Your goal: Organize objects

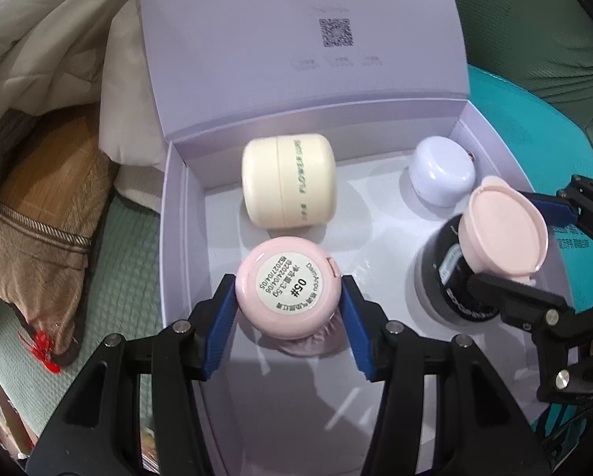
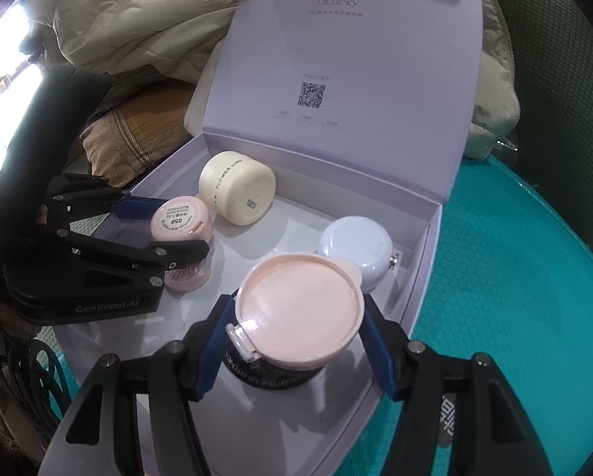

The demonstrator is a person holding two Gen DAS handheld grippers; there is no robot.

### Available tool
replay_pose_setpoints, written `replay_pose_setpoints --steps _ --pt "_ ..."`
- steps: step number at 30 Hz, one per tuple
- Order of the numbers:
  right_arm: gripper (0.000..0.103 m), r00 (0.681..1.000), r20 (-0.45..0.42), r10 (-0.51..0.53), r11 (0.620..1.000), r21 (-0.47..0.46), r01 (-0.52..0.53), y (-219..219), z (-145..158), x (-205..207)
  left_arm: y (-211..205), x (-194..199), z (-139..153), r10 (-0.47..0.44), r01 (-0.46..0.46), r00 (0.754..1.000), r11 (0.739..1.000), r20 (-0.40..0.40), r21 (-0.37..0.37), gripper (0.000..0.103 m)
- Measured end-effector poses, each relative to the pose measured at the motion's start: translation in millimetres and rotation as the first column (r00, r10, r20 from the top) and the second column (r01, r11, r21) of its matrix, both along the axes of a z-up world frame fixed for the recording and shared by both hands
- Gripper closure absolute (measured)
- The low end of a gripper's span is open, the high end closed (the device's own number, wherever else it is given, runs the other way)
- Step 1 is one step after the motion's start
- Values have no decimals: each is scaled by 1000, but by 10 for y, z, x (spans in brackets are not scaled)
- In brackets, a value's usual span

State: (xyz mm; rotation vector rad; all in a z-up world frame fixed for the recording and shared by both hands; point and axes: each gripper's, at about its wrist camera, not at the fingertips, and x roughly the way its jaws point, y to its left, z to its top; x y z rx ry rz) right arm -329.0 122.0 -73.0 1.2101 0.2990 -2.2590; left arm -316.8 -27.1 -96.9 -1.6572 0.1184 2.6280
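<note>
While both tools hang over the lilac box [image 1: 173,238], each already grips a piece. Left gripper [image 1: 288,309]: blue pads pressed on the sides of the small pink jar [image 1: 287,283], label end facing me, near-left in the box. Right gripper [image 2: 300,341]: closed around the black jar with pink lid [image 2: 298,317], near-right, lid up. Both jars sit low to the white floor; whether they touch it, I cannot tell. Cream jar [image 1: 288,180] lies on its side far-left, long axis left to right. Lavender jar [image 1: 443,170] far-right, just beyond my right tool. Little spare floor remains. Box rests on teal fabric [image 2: 515,277]; bedding [image 2: 137,20] piled far-left.
</note>
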Motion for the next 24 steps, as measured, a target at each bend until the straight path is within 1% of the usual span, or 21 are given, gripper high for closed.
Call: replay_pose_setpoints --steps 4,6,8,11,15,19,24 --pt "40 1000 0 -21 1000 -9 21 5 -2 -61 -3 -83 9 -7 8 1000 1000 3 -13 53" --pt "40 1000 -5 -29 1000 -10 29 9 11 -80 2 -115 -10 -16 16 1000 1000 20 -3 53" --pt "40 999 -16 -28 1000 -13 28 10 46 -84 20 -122 -14 -23 23 1000 1000 21 -10 53" --pt "40 999 -44 -20 1000 -12 19 19 121 -100 10 -123 6 -19 19 1000 1000 22 0 53" --pt "40 997 -68 -34 999 -18 32 52 215 -158 0 -117 113 -19 19 1000 1000 7 12 53" --pt "40 996 -81 -46 999 -17 45 66 242 -219 -26 -115 256 -8 9 1000 1000 -28 23 53" --pt "40 998 -54 -42 999 -26 41 52 209 -226 -58 -148 343 -8 10 998 1000 -66 28 53"
